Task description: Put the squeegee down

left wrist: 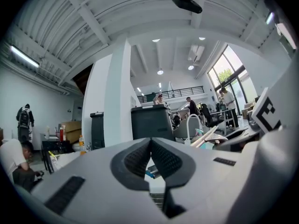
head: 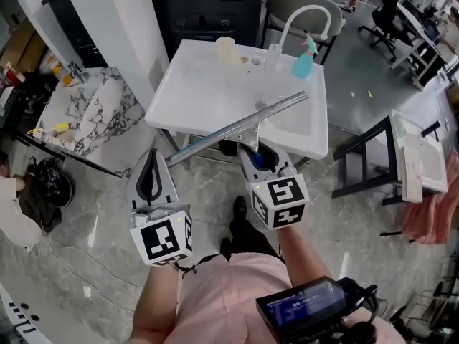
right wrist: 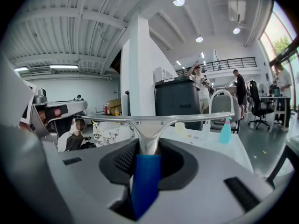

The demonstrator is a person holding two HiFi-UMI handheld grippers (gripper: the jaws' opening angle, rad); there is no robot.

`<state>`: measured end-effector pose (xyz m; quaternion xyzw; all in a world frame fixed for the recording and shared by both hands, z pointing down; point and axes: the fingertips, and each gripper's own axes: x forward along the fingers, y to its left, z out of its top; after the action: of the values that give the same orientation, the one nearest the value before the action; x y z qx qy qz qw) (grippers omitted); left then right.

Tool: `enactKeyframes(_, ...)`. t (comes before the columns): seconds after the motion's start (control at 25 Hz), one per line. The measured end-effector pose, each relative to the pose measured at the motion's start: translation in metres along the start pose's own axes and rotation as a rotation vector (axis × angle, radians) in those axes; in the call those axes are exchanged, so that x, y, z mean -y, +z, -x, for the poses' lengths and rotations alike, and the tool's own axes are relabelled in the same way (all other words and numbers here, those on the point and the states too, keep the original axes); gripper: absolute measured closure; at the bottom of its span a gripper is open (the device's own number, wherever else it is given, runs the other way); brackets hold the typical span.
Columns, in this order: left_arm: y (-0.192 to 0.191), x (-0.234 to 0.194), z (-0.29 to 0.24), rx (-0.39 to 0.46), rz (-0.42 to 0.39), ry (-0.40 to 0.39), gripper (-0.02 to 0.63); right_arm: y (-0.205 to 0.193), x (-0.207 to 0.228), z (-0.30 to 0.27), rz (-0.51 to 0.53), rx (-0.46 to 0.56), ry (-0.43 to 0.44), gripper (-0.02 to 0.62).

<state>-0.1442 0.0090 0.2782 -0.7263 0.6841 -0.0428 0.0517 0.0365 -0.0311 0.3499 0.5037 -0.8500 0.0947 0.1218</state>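
The right claw was clenched on the blue handle of the silver metal-bladed squeegee. Its long blade lay crosswise just beyond the claw's tips, over the near edge of the square white tabletop. The left claw, pressed closed and empty, hovered off the tabletop's near-left corner.

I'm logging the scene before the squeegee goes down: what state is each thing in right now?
Squeegee: gripped by its blue handle, in the air.
Right gripper: jaws shut on squeegee.
Left gripper: jaws together, empty.
Spray bottle: upright on table.
Cup: upright.
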Motion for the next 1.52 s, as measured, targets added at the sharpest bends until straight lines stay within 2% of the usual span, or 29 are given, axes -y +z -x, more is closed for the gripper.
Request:
enactKeyframes(0.4, -0.028, 0.009, -0.101, -0.062, -0.032, -0.028, 0.597, -0.012, 0.049, -0.091, -0.077, -0.052, 0.015, 0.494)
enactKeyframes(0.8, 0.0, -0.003, -0.208, -0.035, -0.066, 0.034, 0.597, 0.035, 0.088, -0.194, -0.081, -0.039, 0.097, 0.494)
enactKeyframes(1.2, 0.011, -0.038, -0.241, 0.001, -0.061, 0.128, 0.597, 0.077, 0.093, -0.254, -0.023, 0.0, 0.151, 0.494)
enactKeyframes(1.52, -0.016, -0.063, -0.274, -0.031, -0.032, 0.105, 0.597, 0.055, 0.082, -0.297, -0.024, -0.072, 0.141, 0.494)
